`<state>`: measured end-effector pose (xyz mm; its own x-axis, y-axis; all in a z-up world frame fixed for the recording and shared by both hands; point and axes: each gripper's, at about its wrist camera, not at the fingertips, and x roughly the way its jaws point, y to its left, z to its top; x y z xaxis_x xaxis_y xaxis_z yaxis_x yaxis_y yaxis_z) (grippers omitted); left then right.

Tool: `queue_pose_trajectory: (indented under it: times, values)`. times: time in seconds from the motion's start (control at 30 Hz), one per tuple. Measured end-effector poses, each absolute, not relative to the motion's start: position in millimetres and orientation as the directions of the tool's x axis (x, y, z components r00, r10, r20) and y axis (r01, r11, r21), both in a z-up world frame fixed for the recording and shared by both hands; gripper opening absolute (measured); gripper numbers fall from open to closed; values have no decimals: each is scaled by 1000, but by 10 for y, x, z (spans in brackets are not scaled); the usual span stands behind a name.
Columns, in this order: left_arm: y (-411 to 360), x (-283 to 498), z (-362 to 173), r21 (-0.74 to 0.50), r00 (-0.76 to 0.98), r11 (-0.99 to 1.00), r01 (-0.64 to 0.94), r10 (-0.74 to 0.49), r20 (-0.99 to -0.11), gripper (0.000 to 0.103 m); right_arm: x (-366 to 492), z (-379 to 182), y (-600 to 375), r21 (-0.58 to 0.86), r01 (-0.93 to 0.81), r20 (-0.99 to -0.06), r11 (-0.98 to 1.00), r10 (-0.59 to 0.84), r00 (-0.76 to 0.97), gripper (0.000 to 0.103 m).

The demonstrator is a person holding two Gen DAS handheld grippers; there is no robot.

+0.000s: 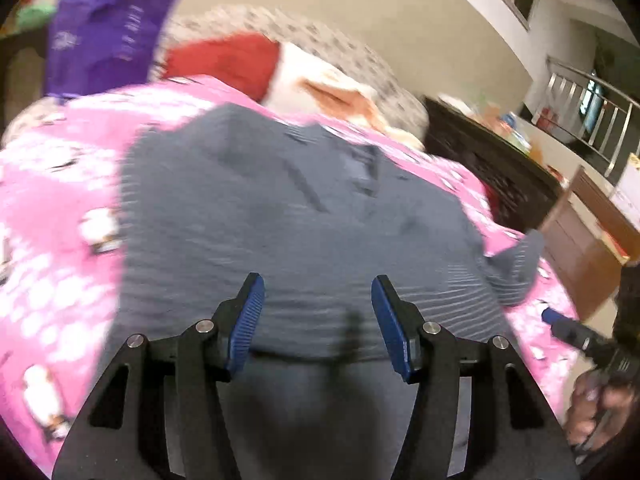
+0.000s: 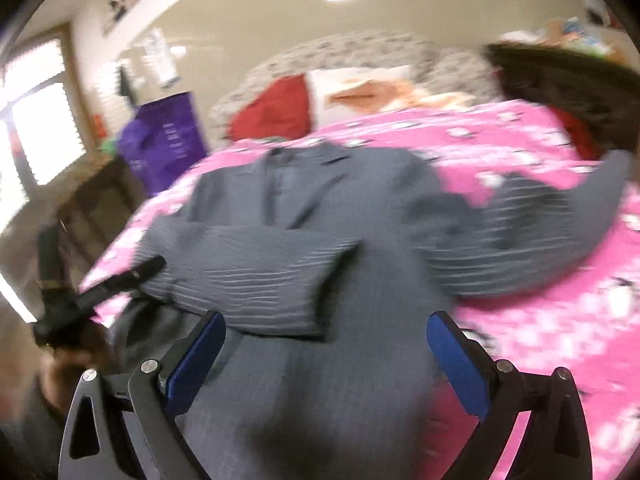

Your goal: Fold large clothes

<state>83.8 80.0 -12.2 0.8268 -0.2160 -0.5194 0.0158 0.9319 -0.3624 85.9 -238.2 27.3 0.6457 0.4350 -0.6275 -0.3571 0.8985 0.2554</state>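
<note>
Nearest the left wrist camera, the left gripper [image 1: 318,296] hangs with its blue-padded fingers [image 1: 250,320] spread wide and nothing between them, just above the near part of a grey pinstriped jacket [image 1: 288,216]. In the right wrist view the right gripper [image 2: 326,332] is also wide apart and holds nothing, poised over the jacket's near hem.

The jacket [image 2: 320,216] lies flat on a pink patterned blanket [image 2: 520,312] that covers a bed, its collar at the far end. One sleeve [image 2: 260,276] is folded across the front of the body, lying crosswise; the other sleeve [image 2: 560,220] stretches out to the right over the blanket. Both views are blurred, so fine detail of the cloth is hard to tell.

At the far end of the bed sit a red pillow [image 2: 276,114] and a white and orange cushion [image 2: 360,92], with a pale patterned headboard [image 2: 352,50] behind them. A purple bag [image 2: 164,140] stands far left beside the bed. To the right in the left wrist view, a dark wooden cabinet [image 1: 492,172] carries small cluttered items, and a metal railing [image 1: 592,112] shows beyond it.
</note>
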Motion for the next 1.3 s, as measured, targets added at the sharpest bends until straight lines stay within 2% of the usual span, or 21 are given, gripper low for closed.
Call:
queue_pose_trajectory:
  times: [0.07,0.13,0.2,0.27,0.3,0.33,0.4,0.43,0.6,0.8,0.83,0.9,0.97,1.03,1.07,1.13,1.2,1.27,1.3]
  values:
    - [953,708,-182,-403,843,915,-26,-196,-500,56,953,129,-2274,286,-364,-640,886,460,615,93]
    - [1187,593,-235,-426,857,892,-150,-98,-507,56,1127,-76,-2217,357,-350,-669,866,499,551,77]
    - [1367,611,-372,-498,839,833,-241,-79,-538,56,1335,-271,-2170,428,-340,-685,837,546,482,68]
    - [1545,609,-477,-566,829,771,-293,-90,-552,56,1453,-349,-2127,443,-345,-683,827,561,468,67]
    - [1608,597,-512,-586,827,747,-314,-87,-555,56,1479,-348,-2111,447,-350,-677,824,567,470,60]
    - [1639,591,-523,-591,826,740,-321,-87,-557,56,1513,-332,-2095,448,-364,-671,816,576,466,34]
    - [1627,584,-517,-576,826,752,-320,-76,-559,56,1561,-320,-2098,446,-373,-672,813,580,461,11]
    - [1609,569,-514,-567,827,759,-320,-68,-558,57,1566,-317,-2137,444,-365,-669,818,574,472,8]
    - [1571,592,-530,-557,818,768,-316,-78,-570,59,1541,-172,-2620,390,-289,-662,874,484,572,7]
    - [1552,622,-485,-537,806,777,-328,-66,-588,59,1438,-299,-2906,371,-261,-698,891,453,555,8]
    - [1551,642,-465,-528,799,780,-336,-62,-599,59,1408,-294,-2913,370,-265,-697,890,455,554,12]
    - [1517,713,-331,-476,774,807,-350,-37,-632,59,1325,-209,-2978,373,-268,-680,888,458,573,13]
    - [1455,754,-109,-464,796,828,-314,-36,-604,59,1248,-20,-3048,353,-277,-641,894,447,624,20]
    - [1305,922,222,-389,832,889,-244,-14,-554,60,1170,199,-3092,322,-294,-584,900,433,686,33]
    - [1235,1040,324,-354,842,909,-220,-6,-539,60,1140,302,-3081,306,-315,-544,898,437,716,35]
    - [1150,1267,399,-326,851,922,-208,6,-525,60,1160,388,-2951,262,-355,-522,897,442,730,36]
    - [1070,1630,333,-302,825,927,-222,14,-564,59,1295,377,-2714,179,-348,-565,920,385,730,36]
    - [1022,1942,155,-267,783,933,-240,23,-622,43,1487,305,-2539,149,-302,-621,942,327,712,34]
    - [1015,2085,22,-244,755,933,-265,44,-654,43,1562,269,-2481,157,-297,-636,942,326,699,32]
